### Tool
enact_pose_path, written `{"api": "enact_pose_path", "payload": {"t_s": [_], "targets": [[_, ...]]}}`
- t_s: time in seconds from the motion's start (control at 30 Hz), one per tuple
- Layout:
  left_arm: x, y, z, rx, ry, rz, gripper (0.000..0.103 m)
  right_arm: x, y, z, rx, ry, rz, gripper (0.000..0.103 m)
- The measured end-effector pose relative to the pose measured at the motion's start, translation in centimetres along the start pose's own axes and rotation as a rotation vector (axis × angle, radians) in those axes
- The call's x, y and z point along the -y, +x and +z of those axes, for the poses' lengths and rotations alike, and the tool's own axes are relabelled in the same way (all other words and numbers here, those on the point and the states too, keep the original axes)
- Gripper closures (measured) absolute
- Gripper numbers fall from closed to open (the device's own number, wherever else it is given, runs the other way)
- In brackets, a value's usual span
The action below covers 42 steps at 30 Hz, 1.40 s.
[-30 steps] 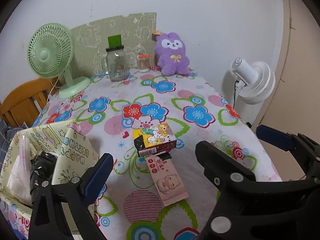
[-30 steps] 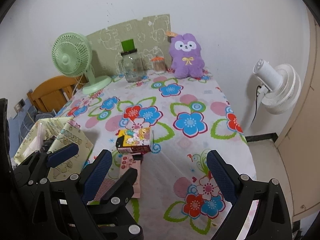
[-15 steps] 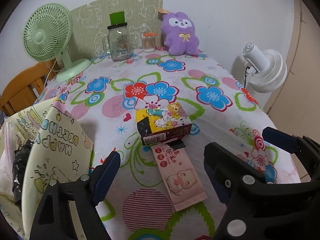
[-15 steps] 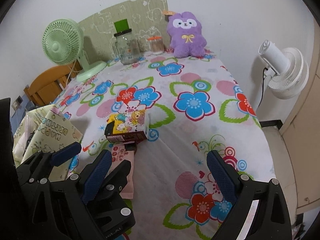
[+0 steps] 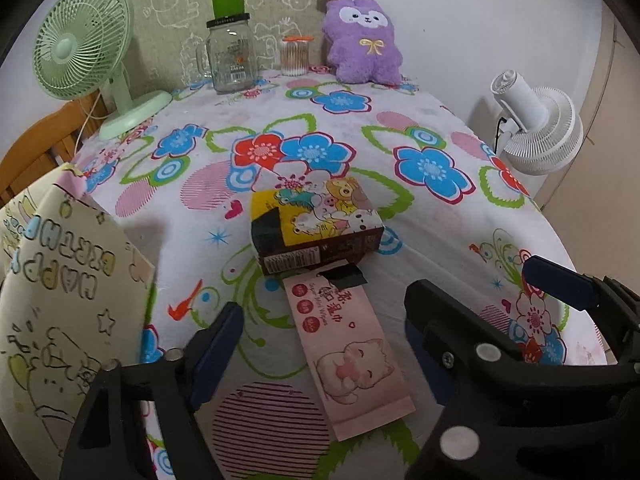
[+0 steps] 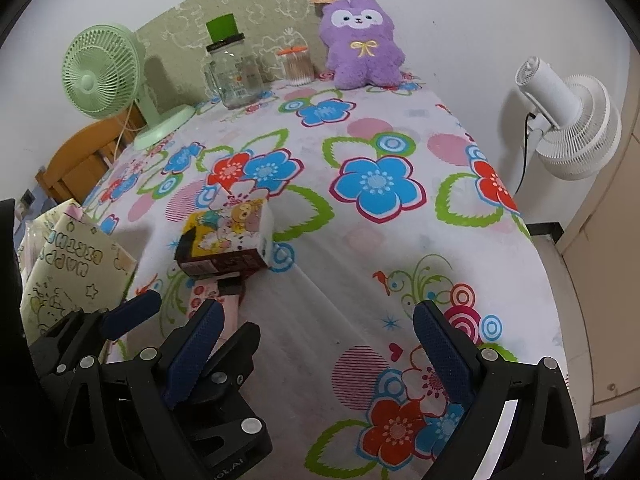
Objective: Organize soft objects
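1. Here the table wears a thin cloth point(image 5: 440, 240) printed with big blue, red and pink flowers, lying smooth with a few faint creases.
2. Near its middle sits a soft, squarish tissue pack point(image 5: 316, 222) in glossy cartoon wrap, yellow on top and dark at the near end.
3. Touching its near end lies a flat pink wipes packet point(image 5: 348, 356), long and rectangular, with a cat drawn on it and a black flap at its far end.
4. A plush purple bunny point(image 5: 364, 44) stands upright at the far edge against the wall, fuzzy, with a gold bow.
5. Beside it stand a clear glass jar point(image 5: 231, 58) with a green cap, contents not discernible, and a small clear pot of cotton swabs point(image 5: 295, 56).
6. At the left edge a stiff paper gift bag point(image 5: 60, 300) stands open; its contents are hidden.
7. The left gripper point(image 5: 316, 344) hangs over the wipes packet, its jaws closing but pads still clear of it.
8. The right gripper point(image 6: 320, 340) is spread wide over bare cloth, gripping nothing.
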State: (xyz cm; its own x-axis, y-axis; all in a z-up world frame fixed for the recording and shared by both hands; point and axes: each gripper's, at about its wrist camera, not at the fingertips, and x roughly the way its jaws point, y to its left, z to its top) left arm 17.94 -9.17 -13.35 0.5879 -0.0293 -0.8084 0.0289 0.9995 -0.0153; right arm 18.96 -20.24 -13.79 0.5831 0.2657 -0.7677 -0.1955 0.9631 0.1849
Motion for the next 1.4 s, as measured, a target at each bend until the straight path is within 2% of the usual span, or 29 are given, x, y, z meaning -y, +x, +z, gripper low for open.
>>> {"api": "enact_pose_path", "payload": {"t_s": [0.07,0.2,0.33,0.4,0.6,0.93,1.07,1.4], "targets": [[0.2,0.4,-0.1,-0.022,0.001,-0.022,0.031,0.2,0.3,-0.1,-0.007,0.003,-0.006,0.006],[0.6,0.3,-0.2,-0.006,0.016,-0.014,0.042,0.4,0.6,-0.2,-0.017,0.002,-0.005,0.006],[0.7,0.1,-0.3,-0.006,0.013,-0.022,0.058,0.2,0.6,-0.2,-0.018,0.002,-0.002,0.006],[0.5,0.0,-0.4,-0.010,0.014,-0.026,0.062,0.2,0.6,-0.2,-0.018,0.000,0.000,0.006],[-0.1,-0.4,-0.6,-0.022,-0.003,-0.020,0.064,-0.5,0.3,-0.3,-0.015,-0.007,0.007,0.006],[-2.1,-1.9,-0.9,0.012,-0.038,0.025,0.064,-2.7,-0.4,-0.1,0.002,-0.053,0.030,0.006],[-3.1,-2.2,-0.9,0.029,-0.081,0.072,0.064,-3.6,-0.3,0.3,0.007,-0.067,0.042,0.006],[-4.7,-1.1,-0.4,-0.015,-0.163,0.081,0.063,-5.0,1.4,1.5,-0.004,-0.090,0.050,0.006]]}}
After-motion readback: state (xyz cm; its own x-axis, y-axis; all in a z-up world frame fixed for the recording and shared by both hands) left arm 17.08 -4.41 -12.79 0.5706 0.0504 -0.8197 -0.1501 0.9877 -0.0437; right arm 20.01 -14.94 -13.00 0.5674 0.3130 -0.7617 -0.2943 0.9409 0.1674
